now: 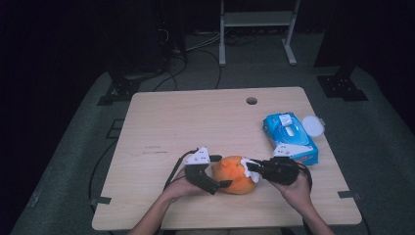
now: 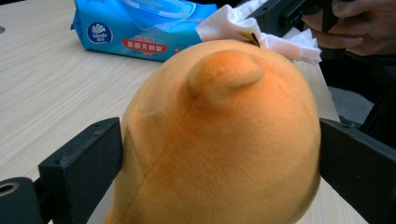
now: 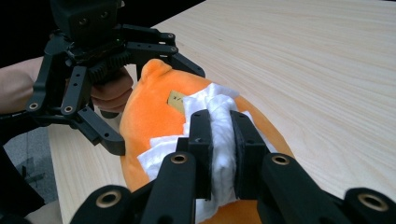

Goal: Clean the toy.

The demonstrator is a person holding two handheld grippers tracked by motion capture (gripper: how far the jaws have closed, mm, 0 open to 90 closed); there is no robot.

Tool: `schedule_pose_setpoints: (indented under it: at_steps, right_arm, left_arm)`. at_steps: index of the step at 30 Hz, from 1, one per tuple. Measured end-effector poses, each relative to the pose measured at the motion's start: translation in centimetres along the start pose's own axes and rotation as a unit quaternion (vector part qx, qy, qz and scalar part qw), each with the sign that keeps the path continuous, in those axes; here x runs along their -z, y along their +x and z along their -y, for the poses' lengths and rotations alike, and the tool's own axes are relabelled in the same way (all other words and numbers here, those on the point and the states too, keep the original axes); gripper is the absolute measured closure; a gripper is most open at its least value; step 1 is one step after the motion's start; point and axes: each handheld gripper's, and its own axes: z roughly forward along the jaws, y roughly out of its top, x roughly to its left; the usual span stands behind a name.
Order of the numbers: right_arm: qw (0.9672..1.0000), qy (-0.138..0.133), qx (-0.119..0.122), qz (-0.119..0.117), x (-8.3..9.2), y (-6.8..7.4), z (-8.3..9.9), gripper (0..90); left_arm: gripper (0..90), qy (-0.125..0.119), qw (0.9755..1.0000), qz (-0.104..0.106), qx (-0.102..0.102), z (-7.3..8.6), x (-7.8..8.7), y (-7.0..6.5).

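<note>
Where the high view looks down on the table (image 1: 195,117), we count one orange plush toy (image 1: 234,175), one blue wipes pack (image 1: 289,137), one white round lid (image 1: 313,126) and two grippers. The toy lies near the table's front edge, between the two grippers. The pack sits behind and to the right of the toy, well apart from it, and the lid lies just beside the pack's far right corner. The left gripper (image 1: 221,170) has its jaws either side of the toy's left part; the right gripper (image 1: 250,168) holds a white wipe (image 1: 250,169) against the toy's right side.

From the left gripper view, we see one toy (image 2: 219,144) between two black jaws that stand wide apart, right against its flanks; we cannot tell whether they press it. One rounded nub sticks up from the toy's top. Behind the toy lies the pack (image 2: 140,28), closed, its contents hidden. Its label reads "Vinda" on a blue round badge, with a red strip of writing too small to read. The wipe (image 2: 243,25) rests on the toy's far side.

From the right gripper view, the two jaws are clamped together on the wipe (image 3: 219,126), which is bunched between them and spread over the toy (image 3: 149,116). One small tan tag (image 3: 176,100) shows on the toy beside the wipe, its writing illegible. The left gripper (image 3: 154,102) straddles the toy's far end, jaws spread.
</note>
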Motion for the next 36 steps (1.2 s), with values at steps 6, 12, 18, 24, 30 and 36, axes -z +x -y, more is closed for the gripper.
schedule_pose_setpoints:
  at_steps: [6,12,18,24,30,36]
  right_arm:
    - [0.9999,0.000,-0.012,0.002,0.0,-0.5,0.3,79.4]
    - [0.9998,-0.003,-0.018,0.001,0.2,-0.8,0.5,79.4]
    - [0.9995,-0.004,-0.031,0.006,0.5,-1.5,0.7,79.4]
    - [0.9994,-0.006,-0.035,0.008,0.5,-1.7,0.7,79.3]
    - [0.9989,-0.047,-0.010,0.000,2.1,0.2,-1.1,80.2]
    - [0.9983,-0.016,0.053,0.016,0.4,2.8,-1.6,80.1]
  left_arm:
    - [6.3,0.003,0.9998,0.010,0.016,0.1,-0.5,-0.3]
    - [12.2,0.016,0.9995,0.025,0.009,-0.6,0.3,-0.4]
    - [9.7,0.012,0.9998,0.014,-0.005,-0.3,0.6,-0.2]
    - [4.2,0.017,0.9995,0.024,0.009,0.5,-0.5,-0.1]
    - [19.7,0.029,0.9996,0.003,0.001,0.0,-0.6,-0.7]
    - [18.4,0.033,0.9994,0.000,-0.007,-0.3,-0.9,-1.1]
